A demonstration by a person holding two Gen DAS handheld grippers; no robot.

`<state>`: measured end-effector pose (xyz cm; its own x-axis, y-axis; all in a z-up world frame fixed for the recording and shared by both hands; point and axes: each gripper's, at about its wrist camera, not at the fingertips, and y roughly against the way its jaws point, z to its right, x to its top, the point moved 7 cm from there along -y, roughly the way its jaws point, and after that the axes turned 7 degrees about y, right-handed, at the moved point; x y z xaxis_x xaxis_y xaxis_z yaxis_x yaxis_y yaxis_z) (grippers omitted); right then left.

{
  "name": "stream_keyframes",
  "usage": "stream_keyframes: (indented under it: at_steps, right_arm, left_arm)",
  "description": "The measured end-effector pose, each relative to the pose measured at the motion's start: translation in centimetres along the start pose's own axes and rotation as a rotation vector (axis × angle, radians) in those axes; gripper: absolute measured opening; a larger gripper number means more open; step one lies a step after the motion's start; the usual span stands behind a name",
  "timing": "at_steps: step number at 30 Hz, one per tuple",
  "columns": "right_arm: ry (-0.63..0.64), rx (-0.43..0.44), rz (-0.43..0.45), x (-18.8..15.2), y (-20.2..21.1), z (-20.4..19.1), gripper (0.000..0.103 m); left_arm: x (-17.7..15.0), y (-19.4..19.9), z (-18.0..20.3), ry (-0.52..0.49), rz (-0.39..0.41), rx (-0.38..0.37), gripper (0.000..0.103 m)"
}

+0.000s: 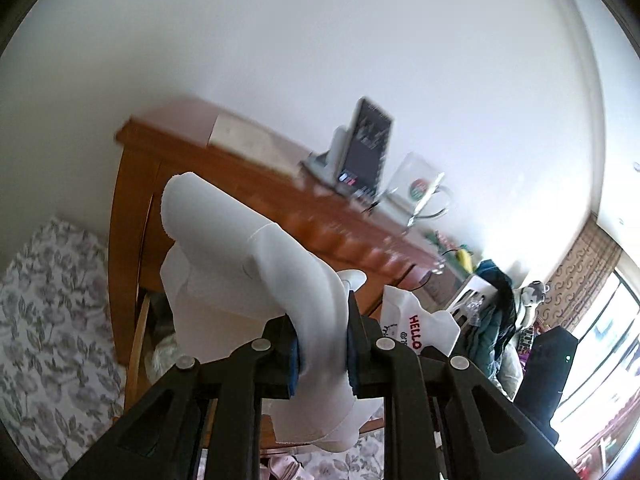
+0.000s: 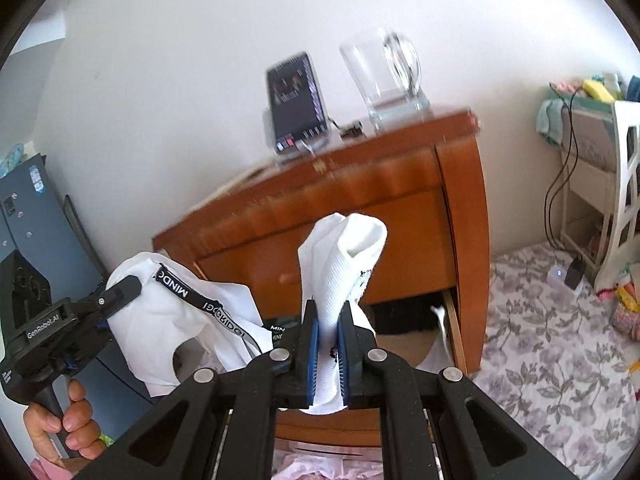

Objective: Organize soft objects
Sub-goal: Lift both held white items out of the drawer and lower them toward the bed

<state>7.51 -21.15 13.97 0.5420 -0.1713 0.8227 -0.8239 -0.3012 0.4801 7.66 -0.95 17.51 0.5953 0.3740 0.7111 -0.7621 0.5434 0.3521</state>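
My left gripper [image 1: 322, 344] is shut on a white cloth [image 1: 248, 256] that stands up from between its blue pads and drapes down below them. In the right wrist view the left gripper [image 2: 120, 288] shows at the left, held by a hand, gripping the same white garment [image 2: 176, 320], which has a black lettered strap. My right gripper [image 2: 328, 340] is shut on a white sock [image 2: 344, 264] that sticks upright. That sock also shows in the left wrist view [image 1: 416, 324], with red "HELLO" lettering. Both are held up in front of a wooden nightstand [image 2: 360, 208].
On the nightstand top [image 1: 256, 152] stand a phone on a stand [image 2: 296, 104] and a glass mug [image 2: 388, 76]. Its lower drawer [image 2: 452, 320] hangs open. Floral bedding [image 2: 540, 360] lies to the right, pink cloth [image 2: 320, 468] below. A white shelf unit [image 2: 600, 168] with cables is far right.
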Motion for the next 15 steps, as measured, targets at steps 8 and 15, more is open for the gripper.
stream_keyframes:
  at_steps: [8, 15]
  right_arm:
    - [0.044, 0.016, 0.096, 1.5, 4.4, -2.3, 0.009]
    - [0.058, 0.020, 0.131, 1.1, 7.3, -3.1, 0.009]
  left_arm:
    - [-0.3, 4.0, 2.6, -0.059, 0.051, -0.023, 0.019]
    - [-1.5, 6.8, 2.8, -0.073, 0.066, -0.032, 0.019]
